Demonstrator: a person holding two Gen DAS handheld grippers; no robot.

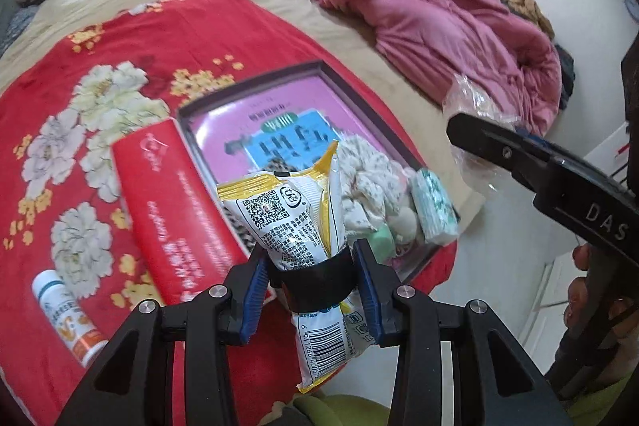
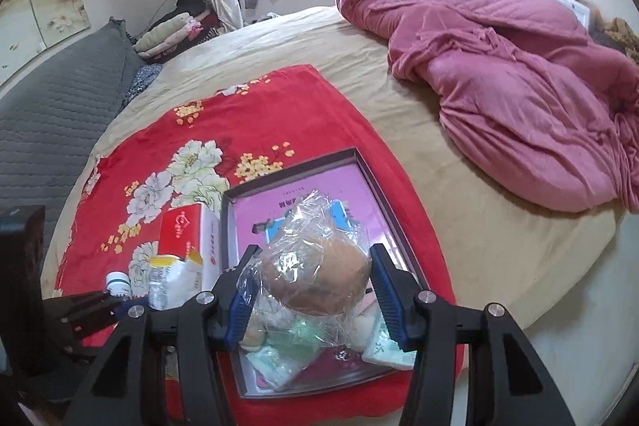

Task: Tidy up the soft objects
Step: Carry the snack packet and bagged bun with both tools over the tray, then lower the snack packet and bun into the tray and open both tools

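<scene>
The left gripper (image 1: 313, 282) is clamped on our upright snack packet (image 1: 295, 210); the right gripper (image 2: 309, 290) squeezes a bagged bun (image 2: 315, 278); both hang just above the tray (image 2: 361, 162) on the bed, directly ahead and below us.

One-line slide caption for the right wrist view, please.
Right gripper holds a plastic-wrapped bun above the purple-lined tray on a red floral blanket.

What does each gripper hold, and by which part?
Left gripper: snack packet, at its lower middle. Right gripper: bagged bun, across its sides.
</scene>
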